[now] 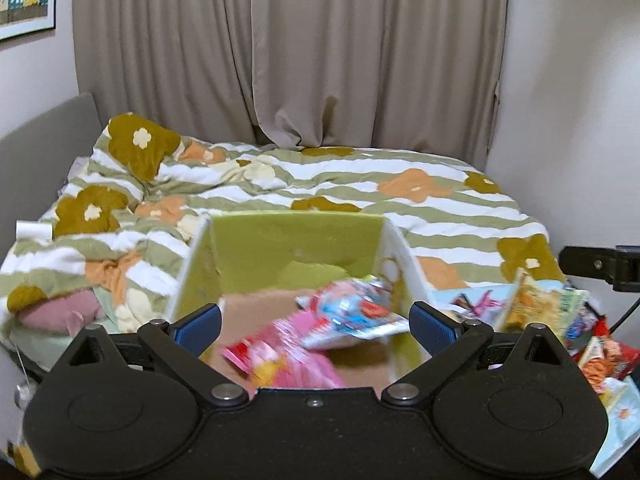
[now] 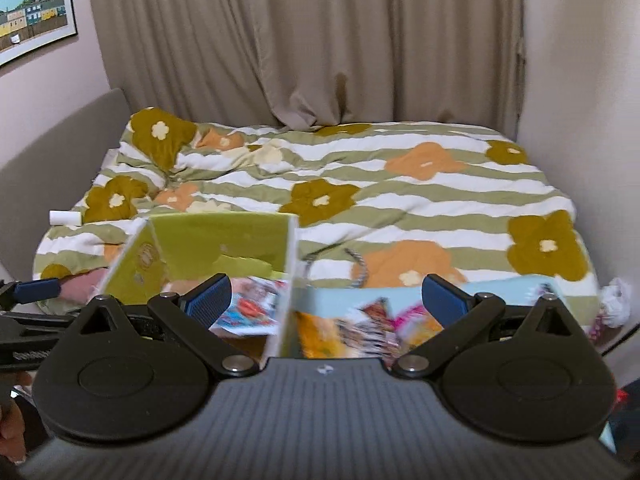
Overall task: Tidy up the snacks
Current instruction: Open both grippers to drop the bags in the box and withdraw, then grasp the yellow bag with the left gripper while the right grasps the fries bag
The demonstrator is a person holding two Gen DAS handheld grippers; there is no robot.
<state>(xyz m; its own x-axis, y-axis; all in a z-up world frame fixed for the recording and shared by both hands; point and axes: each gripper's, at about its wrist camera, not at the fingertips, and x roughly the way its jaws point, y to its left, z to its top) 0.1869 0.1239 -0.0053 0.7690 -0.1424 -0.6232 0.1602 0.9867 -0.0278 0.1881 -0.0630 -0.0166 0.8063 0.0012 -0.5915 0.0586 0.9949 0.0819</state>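
Left tongs spread wide, snack packets inside green box

I see two blurred snack packets lying in the green box; more packets piled just right of it

It was a bedroom in a home: a bed under a striped, flower-patterned duvet filled the room, beige curtains hung behind it, and a framed picture was on the wall.
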